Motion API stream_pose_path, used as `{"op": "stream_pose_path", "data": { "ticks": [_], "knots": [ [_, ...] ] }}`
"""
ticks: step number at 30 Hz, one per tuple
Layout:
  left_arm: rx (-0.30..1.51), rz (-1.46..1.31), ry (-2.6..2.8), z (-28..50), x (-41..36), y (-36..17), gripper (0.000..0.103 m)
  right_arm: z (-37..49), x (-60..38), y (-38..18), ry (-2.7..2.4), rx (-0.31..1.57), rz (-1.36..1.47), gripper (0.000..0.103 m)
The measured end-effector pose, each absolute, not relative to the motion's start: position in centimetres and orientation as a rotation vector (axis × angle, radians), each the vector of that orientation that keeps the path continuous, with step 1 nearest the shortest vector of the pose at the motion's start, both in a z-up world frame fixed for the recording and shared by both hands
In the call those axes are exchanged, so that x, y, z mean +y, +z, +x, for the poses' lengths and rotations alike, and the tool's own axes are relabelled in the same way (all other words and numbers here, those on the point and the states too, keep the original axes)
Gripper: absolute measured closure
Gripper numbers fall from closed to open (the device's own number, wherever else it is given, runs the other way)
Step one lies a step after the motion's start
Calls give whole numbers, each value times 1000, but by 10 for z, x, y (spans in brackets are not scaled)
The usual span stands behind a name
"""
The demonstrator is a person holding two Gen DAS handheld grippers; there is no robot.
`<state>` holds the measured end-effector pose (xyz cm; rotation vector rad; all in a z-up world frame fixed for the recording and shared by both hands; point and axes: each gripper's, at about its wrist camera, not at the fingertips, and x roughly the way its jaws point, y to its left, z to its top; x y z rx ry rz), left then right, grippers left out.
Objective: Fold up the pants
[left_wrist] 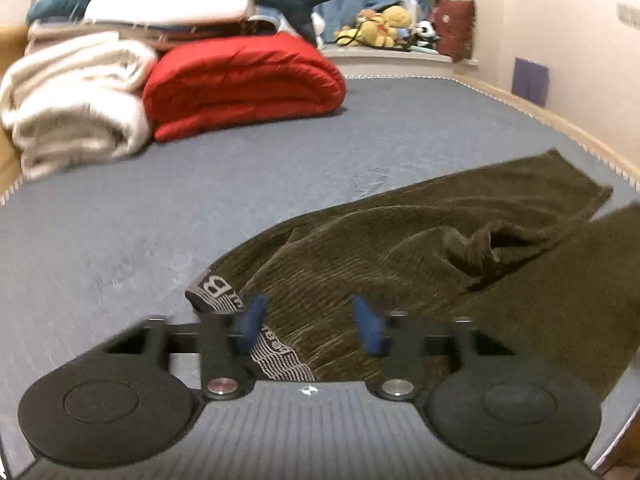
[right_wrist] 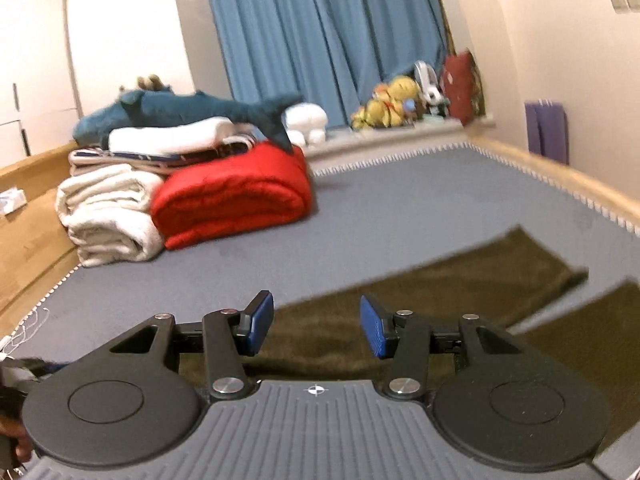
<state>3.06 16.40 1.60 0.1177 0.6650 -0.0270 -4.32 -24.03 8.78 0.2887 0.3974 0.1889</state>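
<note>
While both hand-held grippers (left [left_wrist: 306, 322], right [right_wrist: 317, 326]) hover open and empty, the pants [left_wrist: 400, 248] stretch from near-left waistband to far-right cuffs.

Soft, even indoor light — motion blur throughout, fisheye bending the edges.

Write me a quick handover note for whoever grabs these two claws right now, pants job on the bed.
Left claw: open, nothing gripped; it hangs just above the waistband of the pants.
Right claw: open, empty, above the pants' upper part.
Pants: dark corduroy, lying on the grey mattress, legs running away toward the right, a bunched wrinkle mid-leg, waistband partly turned over.
Done: pants laid out lengthwise; no fold visible yet.
Left: smooth the wrinkle, lay one leg on the other, then fold.
The red quilt and towels sit far off on the left.
</note>
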Motion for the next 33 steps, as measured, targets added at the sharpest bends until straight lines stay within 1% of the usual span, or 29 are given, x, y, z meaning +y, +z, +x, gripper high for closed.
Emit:
{"op": "stream_pose_path", "data": {
  "ticks": [1,2,3,6,9,14,17,21,23,24,25,27,28,29,30,31,33],
  "knots": [
    [672,85,-22,28,171,19,88,-43,-242,98,192,378,274,52],
    [678,55,-15,27,176,20,92,-42,-244,107,203,358,264,50],
    [684,27,-8,28,180,21,99,-39,-247,112,211,347,259,48],
    [671,-5,-5,23,186,26,100,-24,-256,118,246,353,272,48],
    [658,20,1,23,183,28,100,-4,-264,110,275,381,276,48],
    [673,41,-12,33,179,22,98,22,-273,76,304,393,250,49],
    [671,74,-37,52,178,18,98,38,-271,58,262,554,239,49],
    [687,147,-32,106,175,3,97,46,-270,45,297,638,222,49],
    [697,166,-22,139,176,-5,92,49,-274,41,312,664,221,49],
    [700,177,-19,158,176,-10,83,50,-278,40,310,668,219,49],
    [704,191,-14,174,176,-14,69,51,-283,39,302,672,214,49],
    [715,215,-14,204,178,-22,54,53,-293,39,280,681,209,49],
    [721,224,-23,218,179,-26,48,53,-299,39,267,683,215,49],
    [731,231,-35,230,180,-31,46,54,-307,39,254,683,229,49],
    [743,232,-46,240,181,-35,41,55,-314,39,241,684,244,49],
    [762,228,-58,251,182,-40,34,56,-320,39,232,685,259,48],
    [826,216,-90,270,185,-54,29,58,-331,40,212,684,286,48]
  ]
}}
